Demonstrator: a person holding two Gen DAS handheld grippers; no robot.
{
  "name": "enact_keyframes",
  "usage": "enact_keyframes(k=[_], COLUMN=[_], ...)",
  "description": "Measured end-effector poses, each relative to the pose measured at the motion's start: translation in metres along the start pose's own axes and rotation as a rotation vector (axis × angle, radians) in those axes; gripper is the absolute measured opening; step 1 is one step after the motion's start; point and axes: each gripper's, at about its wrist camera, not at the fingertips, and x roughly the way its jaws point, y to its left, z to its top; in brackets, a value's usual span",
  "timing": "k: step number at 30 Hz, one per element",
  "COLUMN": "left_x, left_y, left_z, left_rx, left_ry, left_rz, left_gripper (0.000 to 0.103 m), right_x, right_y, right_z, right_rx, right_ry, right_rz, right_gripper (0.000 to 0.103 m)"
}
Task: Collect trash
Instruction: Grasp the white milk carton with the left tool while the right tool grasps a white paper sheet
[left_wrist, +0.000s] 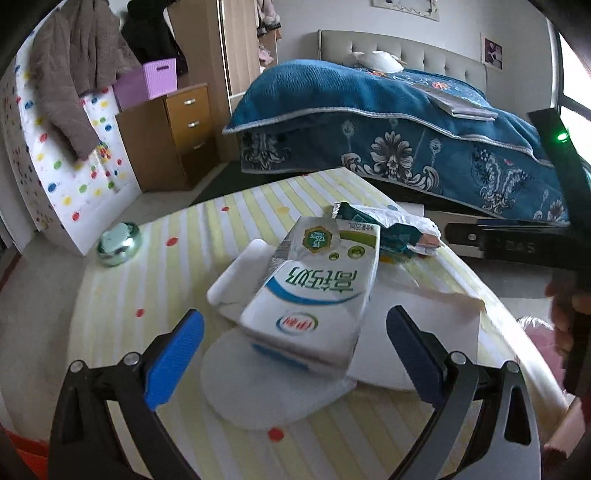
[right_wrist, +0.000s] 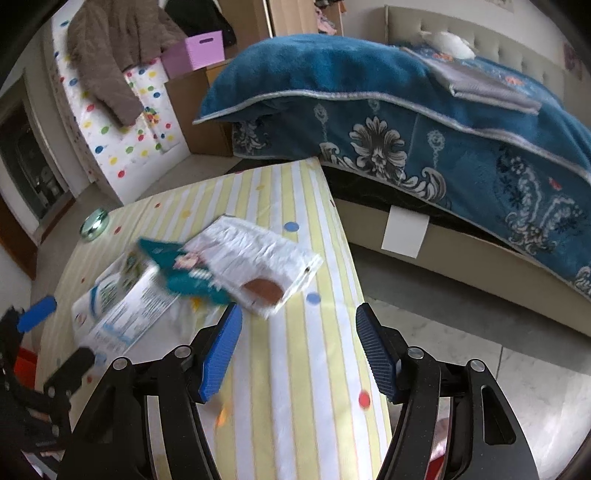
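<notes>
Both tools gape wide, empty: left tool (left_wrist: 295, 343) over the milk carton (left_wrist: 310, 291), teal wrapper (right_wrist: 221, 269) beyond; bed (right_wrist: 424, 129) flanks the surface's (right_wrist: 295, 369) far corner.

Upside-down Chinese "高钙奶", perhaps, and a red Yili-style logo on the milk carton (left_wrist: 310, 291).

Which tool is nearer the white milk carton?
Left. The left tool is open with the white milk carton just ahead between its fingers; the right tool is open, off to the carton's right.
</notes>
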Motion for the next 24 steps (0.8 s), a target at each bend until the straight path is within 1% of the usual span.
enact_keyframes(k=[3,6,8,9,10,12,15,16,17,18,19,20,24], left_x=[0.008,0.015,0.020,0.021,0.023,0.024,0.021,0.020,0.019,0.016,0.014,0.011,-0.007], left_y=[0.001,0.001,0.001,0.000,0.000,-0.001,-0.002,-0.001,0.000,0.002,0.003,0.005,0.013], left_z=[0.003,0.005,0.006,0.007,0.006,0.005,0.005,0.005,0.006,0.006,0.007,0.007,0.005], left_rx=[-0.009,-0.003,0.000,0.000,0.001,0.010,0.007,-0.003,-0.009,-0.016,-0.023,-0.034,-0.060], left_ry=[0.011,0.015,0.022,0.024,0.025,0.024,0.018,0.016,0.015,0.014,0.013,0.013,0.006], left_rz=[-0.017,-0.021,-0.030,-0.034,-0.036,-0.028,-0.017,-0.010,-0.001,0.016,0.027,0.033,0.081], left_gripper=[0.096,0.091,0.088,0.086,0.080,0.080,0.079,0.079,0.078,0.078,0.078,0.078,0.078], right_x=[0.022,0.036,0.047,0.055,0.058,0.063,0.063,0.063,0.060,0.056,0.052,0.050,0.023], right_y=[0.000,0.000,-0.001,-0.003,-0.004,-0.009,-0.010,-0.008,-0.006,-0.005,-0.003,-0.002,0.009], right_z=[0.013,0.020,0.025,0.027,0.029,0.031,0.029,0.029,0.028,0.027,0.025,0.025,0.023], right_rx=[-0.003,-0.010,-0.003,0.008,0.014,0.040,0.051,0.043,0.035,0.029,0.033,0.035,-0.003], right_ry=[0.006,0.009,0.031,0.046,0.051,0.062,0.067,0.061,0.053,0.045,0.045,0.041,-0.016], right_rz=[0.006,0.012,0.006,0.024,0.037,0.076,0.107,0.103,0.102,0.105,0.138,0.154,0.137], right_gripper=[0.065,0.065,0.065,0.065,0.065,0.066,0.066,0.062,0.050,0.042,0.021,0.008,0.003])
